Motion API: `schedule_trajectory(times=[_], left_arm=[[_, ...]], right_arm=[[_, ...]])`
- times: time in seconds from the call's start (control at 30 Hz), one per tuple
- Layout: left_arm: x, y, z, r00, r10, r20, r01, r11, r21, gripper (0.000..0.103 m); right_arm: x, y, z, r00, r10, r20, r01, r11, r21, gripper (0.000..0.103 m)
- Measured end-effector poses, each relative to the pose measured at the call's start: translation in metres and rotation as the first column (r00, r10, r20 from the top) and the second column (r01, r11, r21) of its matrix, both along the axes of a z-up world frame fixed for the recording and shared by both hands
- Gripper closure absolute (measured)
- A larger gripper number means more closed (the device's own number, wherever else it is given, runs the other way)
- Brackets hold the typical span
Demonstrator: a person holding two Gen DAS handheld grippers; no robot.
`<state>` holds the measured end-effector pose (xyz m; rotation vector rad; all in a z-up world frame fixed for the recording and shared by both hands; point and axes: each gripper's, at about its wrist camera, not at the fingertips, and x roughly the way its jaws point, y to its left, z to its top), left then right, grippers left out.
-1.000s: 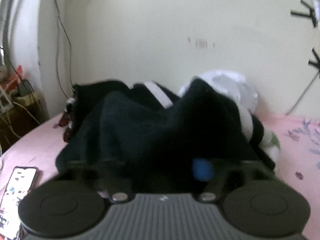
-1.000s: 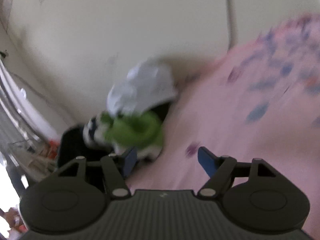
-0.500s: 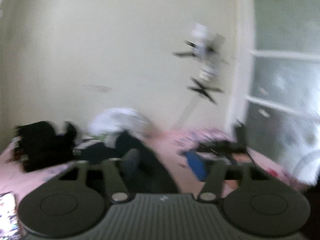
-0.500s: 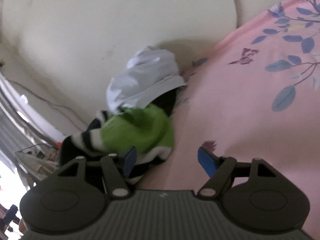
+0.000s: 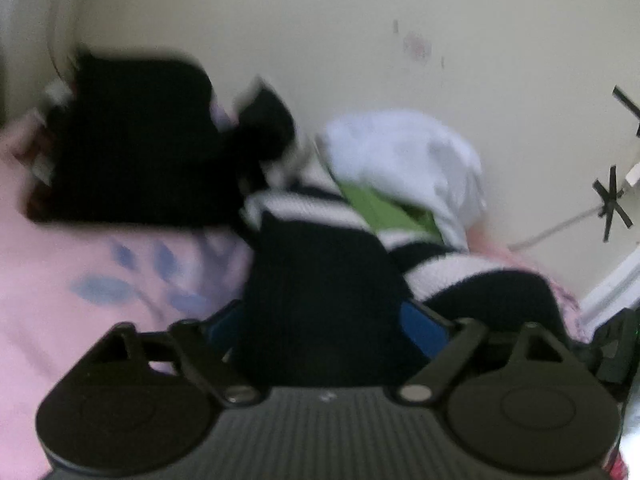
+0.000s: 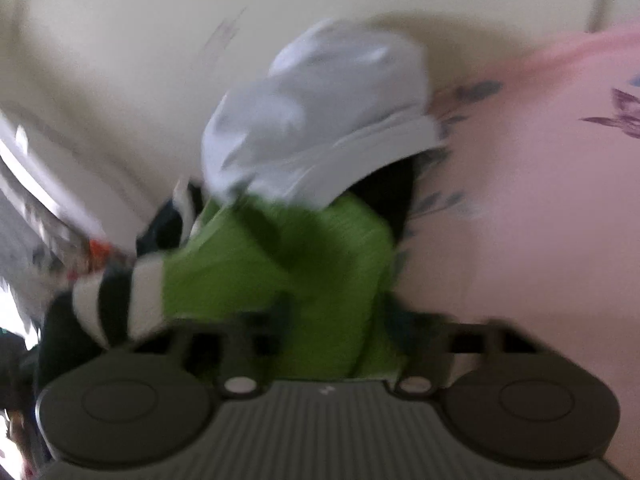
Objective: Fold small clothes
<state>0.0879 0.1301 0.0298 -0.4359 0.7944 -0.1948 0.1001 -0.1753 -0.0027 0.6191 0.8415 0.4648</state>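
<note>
1. My right claw (image 6: 326,336) has advanced from open above the pink floral bed sheet (image 6: 540,220) into the green knit garment with black-and-white striped cuffs (image 6: 280,264); blur hides its grip state, I cannot tell

2. My left claw (image 5: 320,324) has swung back and straddles dark cloth (image 5: 320,280), apparently open

3. Judgement: pickup beginning, garment on the pile by the wall

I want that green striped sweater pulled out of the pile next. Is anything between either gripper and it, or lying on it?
Nothing blocks either gripper: the right gripper is already at the sweater's green part, and dark fabric fills the left gripper. A white garment lies over the sweater's far end, by the wall.
</note>
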Motion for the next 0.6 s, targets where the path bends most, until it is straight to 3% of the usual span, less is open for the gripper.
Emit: schedule_trajectory(times=[0.03,0.07,0.13,0.27,0.37,0.47,0.5,0.6], left_arm=[[0.002,-0.006,-0.004,0.999,-0.038,-0.02,0.037,0.999,-0.022,0.075],[-0.002,-0.011,-0.004,0.998,-0.049,-0.026,0.049,0.999,-0.016,0.08],[-0.027,-0.012,0.004,0.998,-0.045,0.033,0.044,0.999,0.023,0.09],[-0.097,0.014,0.028,0.984,-0.102,0.149,0.115,0.99,-0.084,0.09],[-0.165,0.022,0.045,0.95,-0.18,0.254,0.209,0.974,-0.09,0.089],[-0.196,0.011,0.044,0.922,-0.254,0.293,0.274,0.961,-0.029,0.081],[-0.202,0.009,0.043,0.916,-0.27,0.296,0.286,0.958,-0.012,0.072],[-0.207,0.015,0.046,0.919,-0.245,0.308,0.244,0.969,0.042,0.055]], right_arm=[[-0.005,0.003,0.004,1.0,0.012,0.007,-0.012,1.0,0.0,0.091],[-0.014,0.003,0.012,0.999,0.02,0.036,-0.02,1.0,-0.001,0.092],[-0.039,0.0,0.033,0.991,0.064,0.12,-0.065,0.998,0.006,0.093],[-0.105,-0.029,0.074,0.951,0.152,0.268,-0.179,0.98,0.082,0.093],[-0.153,-0.074,0.097,0.922,0.105,0.373,-0.168,0.976,0.14,0.094],[-0.19,-0.133,0.112,0.901,-0.056,0.431,0.001,0.992,0.126,0.094],[-0.201,-0.151,0.114,0.894,-0.112,0.433,0.073,0.992,0.106,0.094],[-0.225,-0.199,0.112,0.881,-0.288,0.376,0.289,0.956,0.056,0.092]])
